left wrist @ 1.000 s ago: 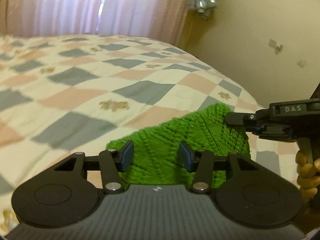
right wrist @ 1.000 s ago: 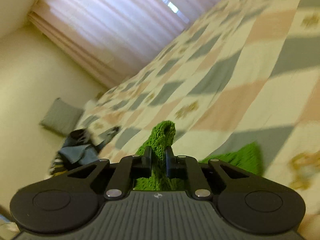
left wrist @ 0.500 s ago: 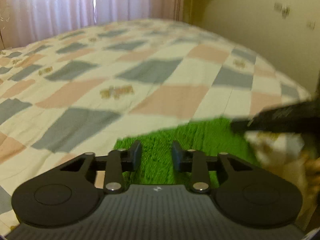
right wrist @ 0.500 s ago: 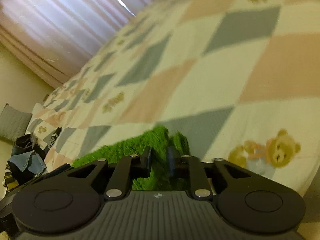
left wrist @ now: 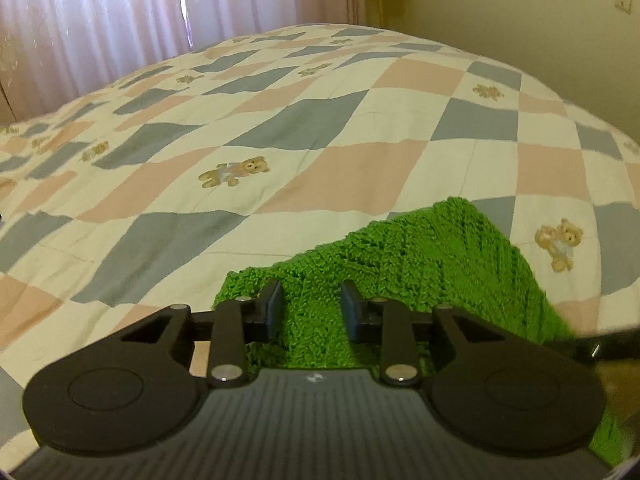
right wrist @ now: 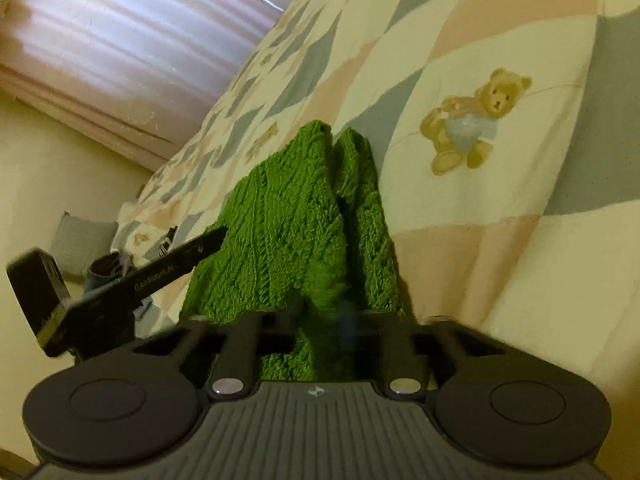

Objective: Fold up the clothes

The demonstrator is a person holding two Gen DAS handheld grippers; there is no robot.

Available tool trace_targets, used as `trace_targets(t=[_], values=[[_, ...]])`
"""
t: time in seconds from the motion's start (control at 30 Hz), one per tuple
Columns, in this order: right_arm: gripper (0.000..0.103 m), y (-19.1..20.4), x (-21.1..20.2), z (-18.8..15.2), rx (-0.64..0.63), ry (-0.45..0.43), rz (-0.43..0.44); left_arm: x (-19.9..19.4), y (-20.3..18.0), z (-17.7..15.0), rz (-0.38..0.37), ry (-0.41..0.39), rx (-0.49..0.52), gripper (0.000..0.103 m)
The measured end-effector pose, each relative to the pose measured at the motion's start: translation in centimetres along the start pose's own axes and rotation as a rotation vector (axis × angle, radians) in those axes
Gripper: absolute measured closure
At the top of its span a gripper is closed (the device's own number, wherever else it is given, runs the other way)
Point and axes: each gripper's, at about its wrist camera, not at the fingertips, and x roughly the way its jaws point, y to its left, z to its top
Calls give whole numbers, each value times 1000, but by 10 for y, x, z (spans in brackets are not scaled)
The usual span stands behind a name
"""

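Right wrist: right claw (right wrist: 320,312), clamped earlier, now spread around green knit (right wrist: 288,216).

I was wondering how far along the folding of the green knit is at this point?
Done: the green knitted garment lies doubled into two layers on the checked bedspread. In hand: the open left tool straddles its near edge; the right tool is blurred. Left: further folds, apparently.

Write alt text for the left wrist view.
The left gripper hangs open over a green knitted garment lying at the near edge of a bed, its jaws apart with green knit between them. The checked quilt with teddy bear prints stretches back to pale pink curtains.
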Motion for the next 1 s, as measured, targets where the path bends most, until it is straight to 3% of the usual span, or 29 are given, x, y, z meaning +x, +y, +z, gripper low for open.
trace_targets(t=[0.1, 0.2, 0.37, 0.43, 0.53, 0.63, 0.73, 0.77, 0.83, 0.93, 1.0], values=[[95, 9, -21, 13, -25, -72, 3, 0, -7, 1, -37, 1, 0, 77], [96, 16, -40, 21, -56, -118, -8, 5, -18, 0, -11, -1, 40, 77], [97, 5, -12, 2, -100, -77, -168, 13, -22, 0, -12, 18, 64, 77], [97, -5, 4, -9, -87, -60, -184, 7, -22, 0, -5, 17, 75, 77], [96, 3, 7, -11, -146, -58, -217, -27, -3, -2, -42, -49, -15, 77], [95, 1, 2, -8, -157, -34, -214, -47, 17, -13, -31, -66, -78, 78], [87, 4, 0, -6, -171, -11, -211, -37, 16, -29, -25, -20, -66, 78], [74, 8, -1, -3, -182, -7, -218, -34, 11, -31, -5, -16, -47, 78], [71, 18, -8, 5, -209, -42, -230, -33, 7, -31, 0, -23, -42, 78], [71, 43, -17, 23, -295, -163, -251, -32, 6, -26, -9, -31, -39, 77], [71, 57, -8, 37, -346, -192, -195, -33, 8, -22, -16, -49, -36, 77]])
